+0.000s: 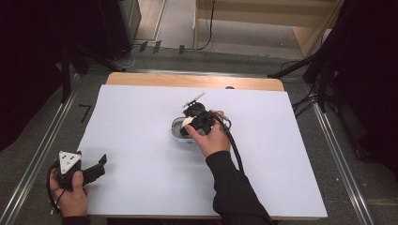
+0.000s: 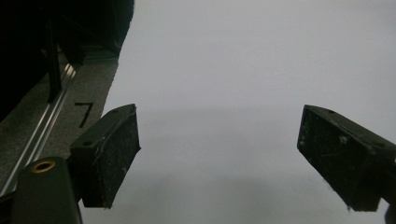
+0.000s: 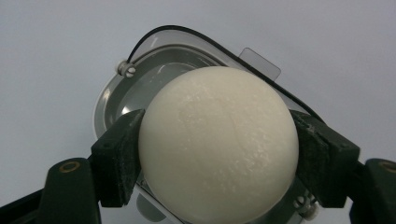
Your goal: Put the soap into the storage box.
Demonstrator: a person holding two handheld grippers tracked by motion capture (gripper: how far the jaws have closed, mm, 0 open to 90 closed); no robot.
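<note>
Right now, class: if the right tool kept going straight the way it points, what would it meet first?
The right tool, shut on the white ball, points down into the clear container on the table; the ball would probably meet the container's floor first, though the gap between them is unclear.

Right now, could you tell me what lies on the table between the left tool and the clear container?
Nothing: in the high view, only bare white table cover stretches between the left tool and the clear container, over which the right tool holds a white ball.

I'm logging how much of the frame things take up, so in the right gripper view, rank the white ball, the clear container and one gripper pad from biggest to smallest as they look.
1. White ball, though it sits nearest the camera.
2. Clear container, partly hidden behind the ball, so this ranking is unsure.
3. One pad of the right gripper, smallest.
</note>
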